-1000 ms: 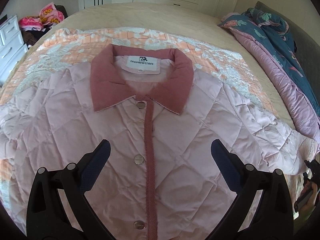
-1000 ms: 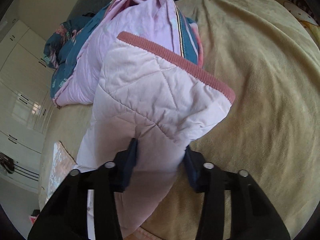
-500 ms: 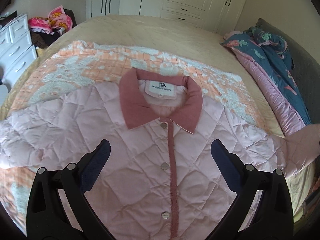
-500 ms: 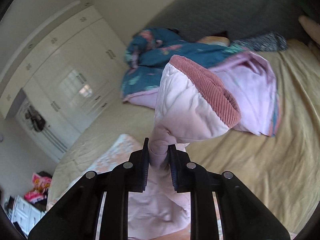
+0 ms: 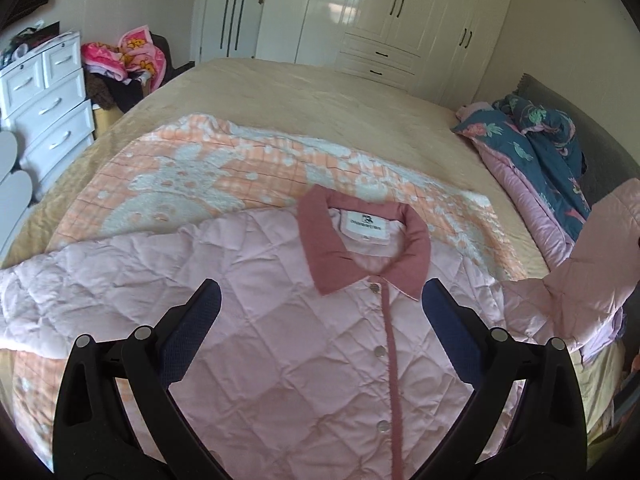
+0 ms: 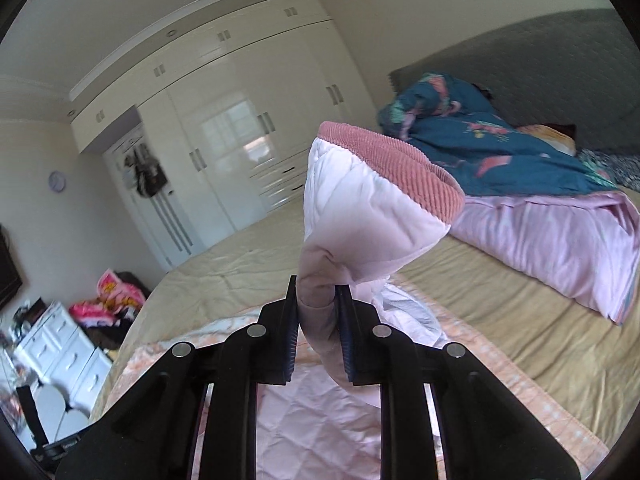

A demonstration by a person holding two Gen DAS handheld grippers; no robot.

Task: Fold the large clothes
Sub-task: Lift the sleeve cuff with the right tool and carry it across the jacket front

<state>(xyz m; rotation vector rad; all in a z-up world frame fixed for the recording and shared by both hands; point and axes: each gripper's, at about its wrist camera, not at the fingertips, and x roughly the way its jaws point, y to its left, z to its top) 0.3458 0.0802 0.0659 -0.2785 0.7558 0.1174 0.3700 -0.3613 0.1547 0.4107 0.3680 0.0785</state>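
Observation:
A pale pink quilted jacket with a dusty-rose collar and button placket lies face up on an orange and white blanket on the bed. My left gripper is open and empty, hovering above the jacket's chest. My right gripper is shut on the jacket's right sleeve just below its rose corduroy cuff and holds it up off the bed. The raised sleeve also shows at the right edge of the left wrist view.
A beige bedspread covers the bed. A teal and pink duvet is piled at the headboard side. White wardrobes stand behind. A white drawer unit and a pile of pink clothes are at the left.
My right gripper closed on the sleeve and lifted it up off the bed. My left gripper pulled back and rose, so more of the jacket and room shows.

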